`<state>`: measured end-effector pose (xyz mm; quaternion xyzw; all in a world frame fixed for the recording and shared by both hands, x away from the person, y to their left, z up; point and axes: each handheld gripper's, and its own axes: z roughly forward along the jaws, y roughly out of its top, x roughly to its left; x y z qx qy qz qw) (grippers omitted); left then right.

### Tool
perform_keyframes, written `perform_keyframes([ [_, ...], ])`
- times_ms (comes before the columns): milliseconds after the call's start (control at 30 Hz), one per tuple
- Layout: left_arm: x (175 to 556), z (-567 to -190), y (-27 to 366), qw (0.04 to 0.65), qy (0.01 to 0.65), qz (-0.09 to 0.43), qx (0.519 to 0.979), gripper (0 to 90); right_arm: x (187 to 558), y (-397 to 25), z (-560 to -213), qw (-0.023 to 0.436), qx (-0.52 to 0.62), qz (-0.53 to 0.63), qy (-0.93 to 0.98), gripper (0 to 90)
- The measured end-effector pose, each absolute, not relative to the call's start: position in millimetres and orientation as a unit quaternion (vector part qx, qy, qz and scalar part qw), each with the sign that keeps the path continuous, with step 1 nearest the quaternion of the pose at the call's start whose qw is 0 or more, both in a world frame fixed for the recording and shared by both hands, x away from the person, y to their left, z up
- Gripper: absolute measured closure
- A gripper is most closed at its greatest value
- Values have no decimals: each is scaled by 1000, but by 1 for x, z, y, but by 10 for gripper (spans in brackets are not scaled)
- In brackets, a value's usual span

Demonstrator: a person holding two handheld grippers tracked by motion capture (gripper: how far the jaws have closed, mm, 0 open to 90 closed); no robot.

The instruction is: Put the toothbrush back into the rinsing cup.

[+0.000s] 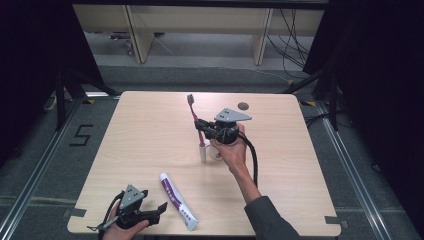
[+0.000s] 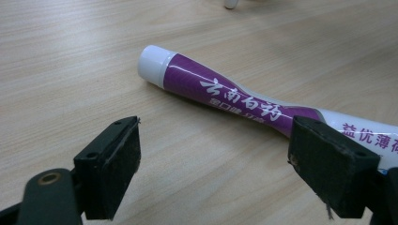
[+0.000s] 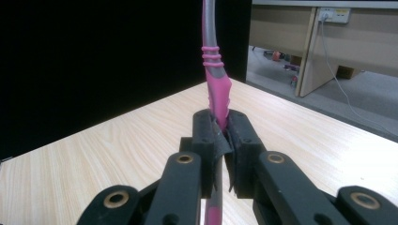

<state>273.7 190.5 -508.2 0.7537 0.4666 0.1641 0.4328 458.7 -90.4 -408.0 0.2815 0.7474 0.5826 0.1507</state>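
Toothpaste tube tail behind left claw pad.

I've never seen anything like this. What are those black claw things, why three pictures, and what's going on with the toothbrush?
A person sits at a wooden table holding a hand-operated clamp in each hand. One camera looks down from above; the other two ride on the clamps, looking along their black jaws. The right gripper is shut on a pink toothbrush, held upright above a small white holder. The left gripper is open, its jaws spread just short of a purple and white toothpaste tube lying capped on the table.
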Motion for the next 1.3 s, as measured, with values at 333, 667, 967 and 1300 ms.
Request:
perform_keyframes([
  [333, 273, -508, 190, 433, 469, 165, 752, 172, 458, -93, -418, 152, 281, 583, 747, 835],
  [667, 273, -508, 190, 432, 469, 164, 753, 172, 455, -96, -428, 147, 281, 581, 749, 828],
  [967, 274, -509, 190, 429, 466, 164, 756, 172, 447, -102, -439, 153, 276, 557, 768, 796],
  [1300, 274, -509, 190, 430, 464, 165, 757, 172, 435, -105, -437, 159, 277, 536, 781, 513],
])
